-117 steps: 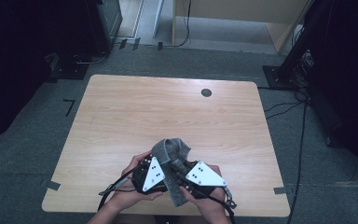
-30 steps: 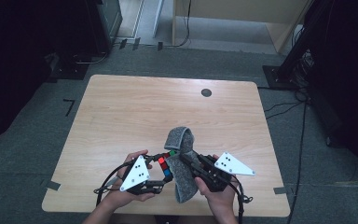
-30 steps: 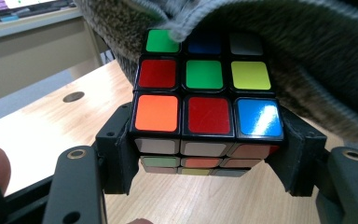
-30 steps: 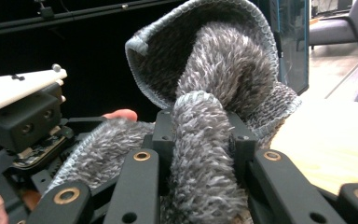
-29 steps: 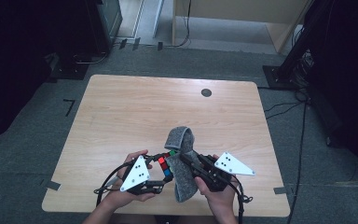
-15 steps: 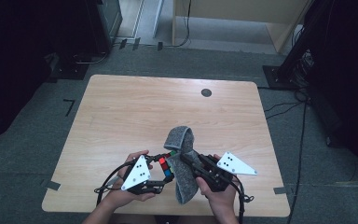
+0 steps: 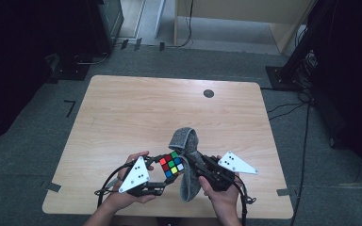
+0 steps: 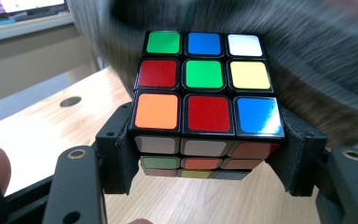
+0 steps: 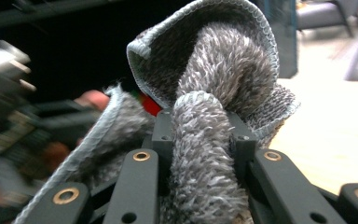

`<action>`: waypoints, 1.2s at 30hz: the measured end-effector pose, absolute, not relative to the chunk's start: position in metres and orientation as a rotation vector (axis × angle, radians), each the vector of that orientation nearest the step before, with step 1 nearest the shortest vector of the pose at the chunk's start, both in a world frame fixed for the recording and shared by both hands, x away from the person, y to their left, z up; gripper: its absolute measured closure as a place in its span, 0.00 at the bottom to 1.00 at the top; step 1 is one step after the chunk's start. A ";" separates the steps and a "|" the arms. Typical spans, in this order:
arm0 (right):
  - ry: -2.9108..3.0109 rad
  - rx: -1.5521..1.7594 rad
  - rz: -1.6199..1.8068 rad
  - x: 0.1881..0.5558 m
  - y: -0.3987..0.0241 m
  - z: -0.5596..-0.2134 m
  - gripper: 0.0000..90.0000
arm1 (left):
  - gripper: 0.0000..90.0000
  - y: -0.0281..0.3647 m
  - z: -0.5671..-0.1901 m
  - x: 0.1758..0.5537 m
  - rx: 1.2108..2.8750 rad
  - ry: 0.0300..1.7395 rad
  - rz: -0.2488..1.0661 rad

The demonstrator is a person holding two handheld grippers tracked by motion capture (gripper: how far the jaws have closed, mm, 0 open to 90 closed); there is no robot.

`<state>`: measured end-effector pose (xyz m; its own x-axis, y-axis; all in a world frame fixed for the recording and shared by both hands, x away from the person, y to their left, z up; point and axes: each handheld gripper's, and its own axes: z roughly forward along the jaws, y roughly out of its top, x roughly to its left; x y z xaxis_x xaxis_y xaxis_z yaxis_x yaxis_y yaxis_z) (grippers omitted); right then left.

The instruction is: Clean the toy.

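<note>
I read no writing anywhere. My left hand-held gripper clamps the Rubik's cube above the surface's near edge; my right hand-held gripper pinches the grey towel touching the cube's right side.

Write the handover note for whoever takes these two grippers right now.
Left gripper: shut on the scrambled puzzle cube, held above the near edge of the table.
Right gripper: shut on a bunched grey towel, pressed against the cube's far side.
Done: cube and towel both gripped and brought together.
Left: probably wiping the remaining cube faces, then setting both down. How much is already wiped cannot be told.
</note>
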<state>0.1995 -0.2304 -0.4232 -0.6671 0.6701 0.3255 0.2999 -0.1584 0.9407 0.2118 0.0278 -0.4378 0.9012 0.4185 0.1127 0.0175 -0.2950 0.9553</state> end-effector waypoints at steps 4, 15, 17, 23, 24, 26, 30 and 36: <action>1.820 1.046 1.918 0.195 -0.226 -0.417 0.80 | 0.38 0.027 -0.438 0.212 1.843 0.328 0.403; 1.835 1.106 1.854 0.202 -0.229 -0.429 0.80 | 0.38 0.030 -0.435 0.212 1.819 0.327 0.394; 1.842 1.116 1.840 0.203 -0.229 -0.429 0.80 | 0.38 0.029 -0.437 0.213 1.827 0.329 0.387; 1.831 1.043 1.885 0.194 -0.226 -0.416 0.80 | 0.38 0.024 -0.440 0.211 1.854 0.331 0.408; 1.831 1.033 1.881 0.194 -0.225 -0.415 0.80 | 0.38 0.024 -0.439 0.210 1.849 0.331 0.408; 1.820 1.029 1.883 0.193 -0.225 -0.416 0.80 | 0.38 0.025 -0.438 0.210 1.844 0.330 0.411; 1.814 1.042 1.886 0.194 -0.227 -0.418 0.80 | 0.38 0.025 -0.439 0.210 1.841 0.329 0.402; 1.817 1.102 1.869 0.199 -0.229 -0.425 0.80 | 0.38 0.027 -0.434 0.208 1.821 0.319 0.399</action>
